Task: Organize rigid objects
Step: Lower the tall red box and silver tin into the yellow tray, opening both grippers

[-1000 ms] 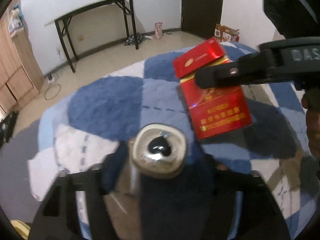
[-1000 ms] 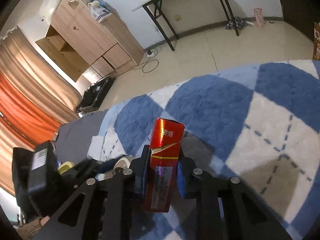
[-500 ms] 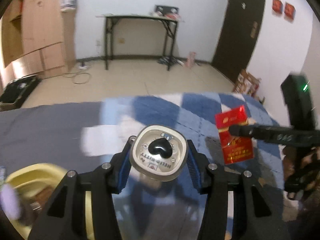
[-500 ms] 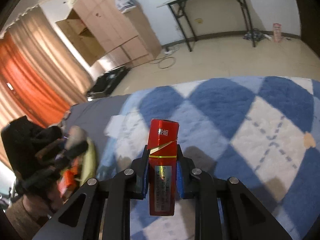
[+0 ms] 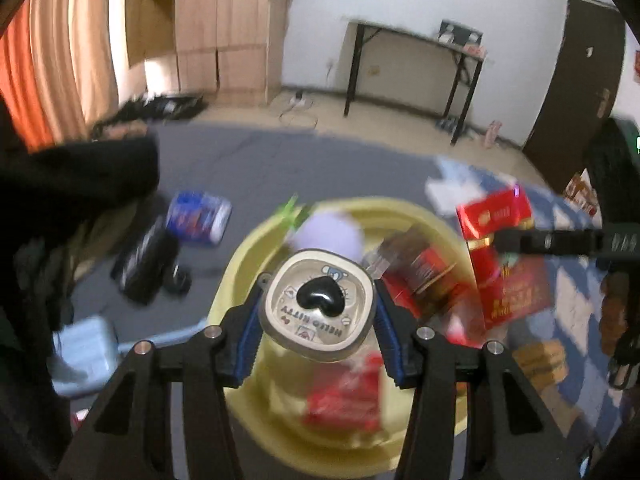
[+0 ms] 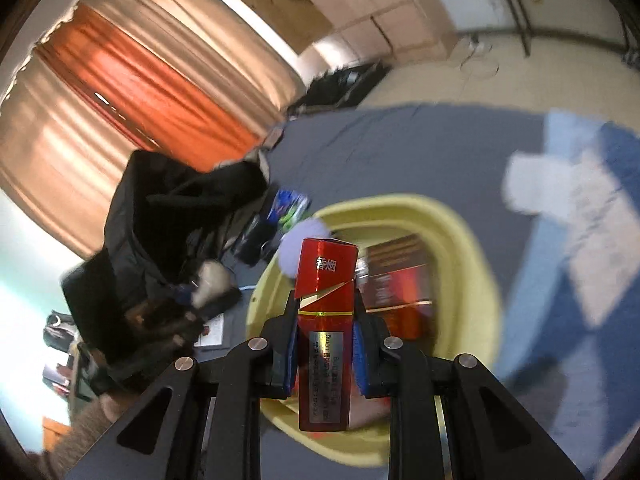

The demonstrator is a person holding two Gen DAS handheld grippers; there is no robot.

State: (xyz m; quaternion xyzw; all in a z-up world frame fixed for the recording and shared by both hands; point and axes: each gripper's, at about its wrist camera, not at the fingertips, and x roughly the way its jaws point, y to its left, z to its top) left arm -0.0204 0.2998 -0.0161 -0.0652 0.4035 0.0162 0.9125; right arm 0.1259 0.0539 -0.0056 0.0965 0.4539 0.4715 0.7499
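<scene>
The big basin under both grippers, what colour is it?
The basin is pale yellow; the right wrist view shows it best.

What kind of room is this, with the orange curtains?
Most likely a bedroom at home. A wooden wardrobe stands by the wall beside the orange curtains, and a grey sheet with a blue checked blanket covers what looks like a bed. A yellow basin of small things sits on it.

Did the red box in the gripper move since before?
Yes. The red box, clamped in the right gripper, was over the blue checked blanket before; now it's above the yellow basin.
</scene>
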